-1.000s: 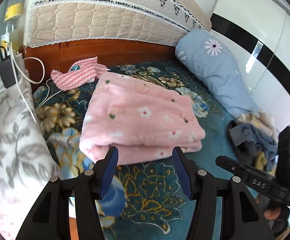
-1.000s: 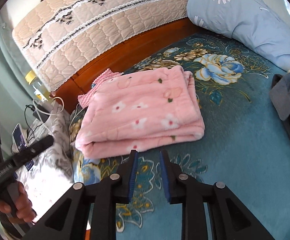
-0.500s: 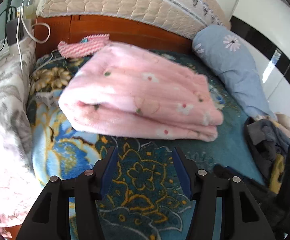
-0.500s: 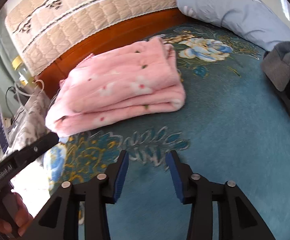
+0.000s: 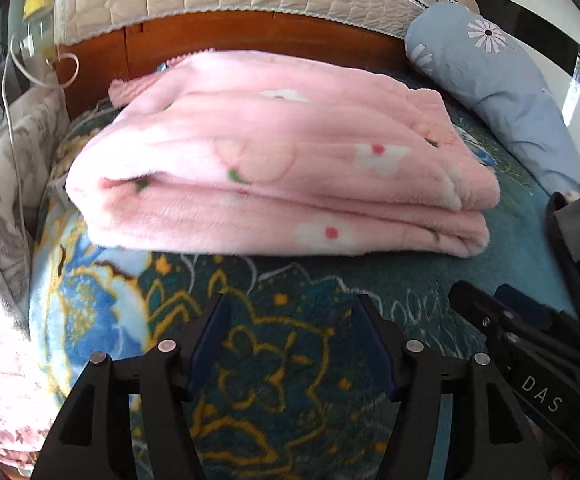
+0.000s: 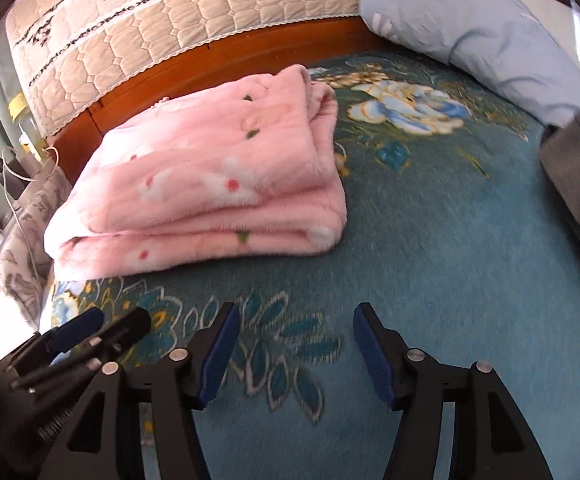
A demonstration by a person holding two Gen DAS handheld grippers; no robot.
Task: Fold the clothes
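On the bed [image 6: 470, 260], bare teal cover lay before the folded pink garment [image 5: 281, 168]. Left gripper [image 5: 290, 344] and right gripper [image 6: 294, 350] jaws were opening, nothing between them.

right gripper [image 6: 292, 354] opening, empty; pink folded garment [image 6: 209, 184] on bedspread [image 6: 450, 248]

Soft cloth over nearly everything, hard matt plastic on the tools.

The folded pink garment [image 5: 281, 168] is plush fleece with a fuzzy nap; the teal bedspread [image 6: 450, 260] beneath it is a similar short-pile cloth. At 12 o'clock, the beige headboard cover [image 6: 169, 40] is quilted fabric over glossy reddish wood [image 5: 249, 36]. At 2 o'clock, the blue pillow [image 5: 510, 92] is smooth, creased cotton-like cloth. Both tools' fingers [image 5: 209, 344] look like matt black plastic with blue pads.
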